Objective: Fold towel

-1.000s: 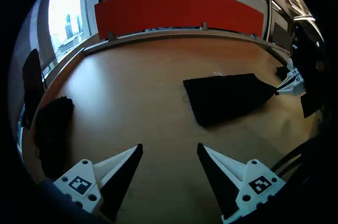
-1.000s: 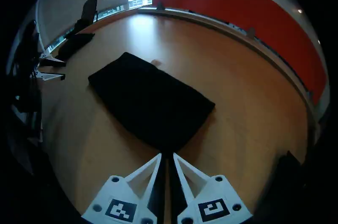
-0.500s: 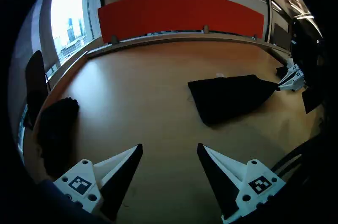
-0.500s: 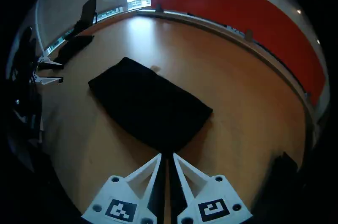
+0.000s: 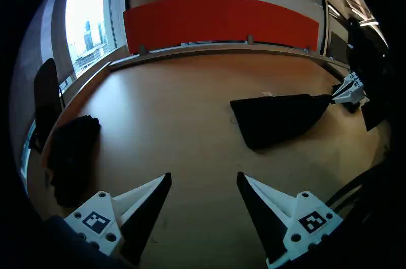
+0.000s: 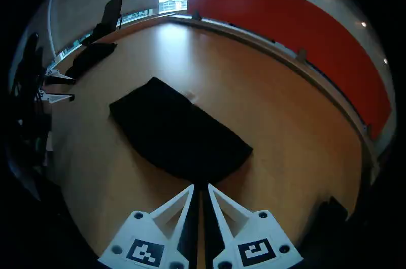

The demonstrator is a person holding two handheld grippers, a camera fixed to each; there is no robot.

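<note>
The right tongs [image 6: 201, 188] pinch the near corner of the black towel [image 6: 177, 134], spread mid-frame on the worktop [image 6: 284, 116], as the left tongs [image 5: 203, 175] gape apart low in the left gripper view.

The left gripper [image 5: 203, 188] sits low at the bottom of the left gripper view, its two white-and-black fingers spread wide apart. The right gripper [image 6: 201, 190], at the bottom centre of the right gripper view, has its fingers pressed nearly together, pinching the near edge of the black towel [image 6: 177, 137].
</note>
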